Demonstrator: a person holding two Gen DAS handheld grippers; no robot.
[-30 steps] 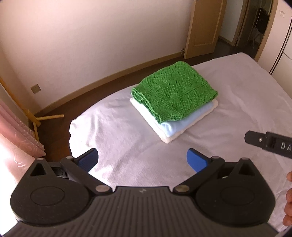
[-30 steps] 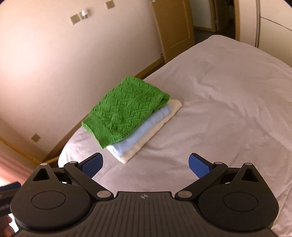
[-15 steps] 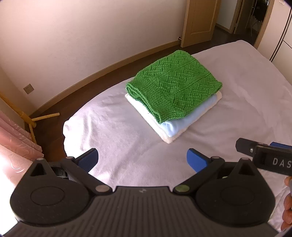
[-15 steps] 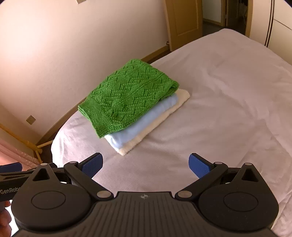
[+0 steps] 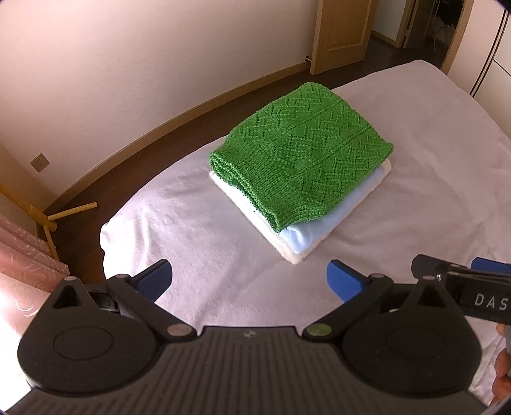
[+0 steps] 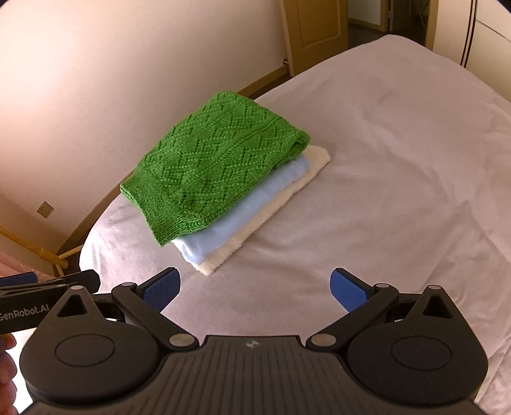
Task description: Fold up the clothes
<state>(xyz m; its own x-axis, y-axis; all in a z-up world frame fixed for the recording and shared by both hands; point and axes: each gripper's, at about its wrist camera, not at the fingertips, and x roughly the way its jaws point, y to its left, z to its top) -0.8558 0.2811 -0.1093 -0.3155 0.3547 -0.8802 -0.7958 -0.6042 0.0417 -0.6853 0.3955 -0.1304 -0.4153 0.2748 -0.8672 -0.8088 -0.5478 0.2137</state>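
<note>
A folded green knit sweater (image 5: 300, 159) (image 6: 210, 172) lies on top of a stack, over a folded light blue garment (image 5: 322, 223) (image 6: 249, 207) and a folded cream one (image 5: 297, 255) (image 6: 274, 204). The stack sits on the white bed sheet (image 5: 207, 230) (image 6: 383, 191) near the bed's corner. My left gripper (image 5: 249, 281) is open and empty, above the sheet short of the stack. My right gripper (image 6: 255, 285) is open and empty, also short of the stack. Each gripper's side shows at the edge of the other's view.
The bed's corner (image 5: 108, 230) drops to a dark wood floor by the cream wall. A wooden stand (image 5: 51, 220) and pink curtain (image 5: 22, 265) are at the left. A wooden door (image 5: 341, 28) stands open at the back. White wardrobe doors (image 6: 488, 41) are at the right.
Both grippers have tilted and drawn nearer, so the stack sits more centred and larger in both views. Each gripper shows further into the other's view. Both stayed open and the clothes have not moved.
</note>
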